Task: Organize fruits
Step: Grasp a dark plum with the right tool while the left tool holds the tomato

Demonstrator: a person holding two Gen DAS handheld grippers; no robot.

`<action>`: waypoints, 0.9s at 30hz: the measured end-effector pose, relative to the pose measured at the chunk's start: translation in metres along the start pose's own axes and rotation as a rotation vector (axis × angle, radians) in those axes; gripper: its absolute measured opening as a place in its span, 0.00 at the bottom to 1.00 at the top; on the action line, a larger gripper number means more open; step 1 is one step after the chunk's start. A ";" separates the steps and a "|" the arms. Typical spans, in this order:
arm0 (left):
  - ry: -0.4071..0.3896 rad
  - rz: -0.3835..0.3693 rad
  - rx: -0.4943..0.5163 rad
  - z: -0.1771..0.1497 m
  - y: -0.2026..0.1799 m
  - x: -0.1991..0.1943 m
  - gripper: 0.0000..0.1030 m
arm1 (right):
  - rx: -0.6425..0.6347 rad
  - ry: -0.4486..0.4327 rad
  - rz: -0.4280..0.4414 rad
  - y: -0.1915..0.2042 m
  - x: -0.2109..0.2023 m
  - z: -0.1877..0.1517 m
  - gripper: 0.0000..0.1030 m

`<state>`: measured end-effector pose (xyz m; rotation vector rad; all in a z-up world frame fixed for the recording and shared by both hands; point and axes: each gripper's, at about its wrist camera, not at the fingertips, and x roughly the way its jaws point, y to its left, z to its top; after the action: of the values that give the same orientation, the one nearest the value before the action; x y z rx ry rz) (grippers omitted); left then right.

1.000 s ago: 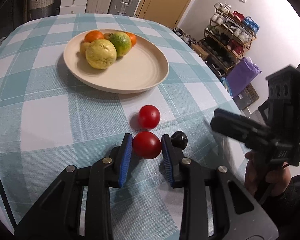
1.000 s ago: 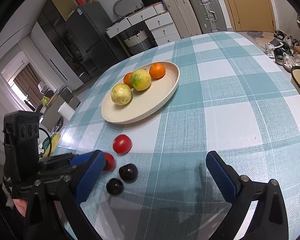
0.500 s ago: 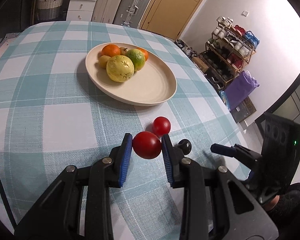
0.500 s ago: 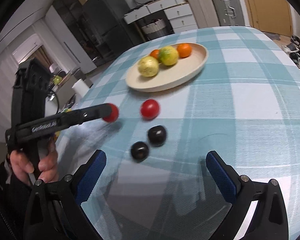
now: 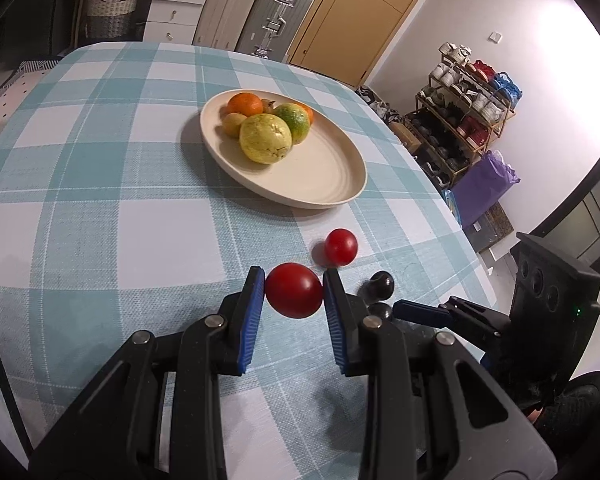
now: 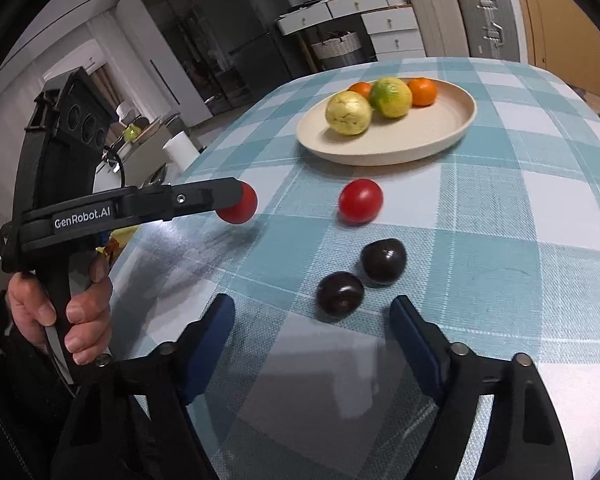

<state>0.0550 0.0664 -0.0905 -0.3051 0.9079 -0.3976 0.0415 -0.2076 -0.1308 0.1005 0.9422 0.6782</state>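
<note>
While left gripper [image 5: 294, 292] jaws pinch a red tomato [image 5: 294, 290], right gripper [image 6: 312, 334] jaws agape

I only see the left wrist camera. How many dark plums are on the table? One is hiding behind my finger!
Observer: Two dark plums lie side by side, apart from the red tomato on the table.
Operator: Is my red tomato off the table?
Observer: Yes, the left gripper holds its held tomato above the cloth.
Operator: What is the other gripper doing?
Observer: The right gripper is open, just short of the nearer plum.
</note>
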 end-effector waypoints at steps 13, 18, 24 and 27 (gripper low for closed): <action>0.013 0.002 -0.016 -0.003 0.009 0.004 0.26 | -0.024 0.014 -0.093 -0.003 0.009 0.008 0.25; 0.017 0.007 -0.015 -0.003 0.007 0.007 0.26 | -0.039 0.010 -0.101 -0.001 0.008 0.008 0.25; 0.021 0.014 -0.011 -0.002 0.006 0.008 0.26 | -0.022 -0.003 -0.061 -0.003 0.004 0.006 0.24; 0.021 0.018 -0.016 0.000 0.005 0.008 0.26 | -0.039 -0.012 -0.038 0.002 0.000 0.007 0.24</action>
<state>0.0607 0.0674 -0.0984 -0.3074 0.9344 -0.3779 0.0459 -0.2050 -0.1262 0.0519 0.9167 0.6604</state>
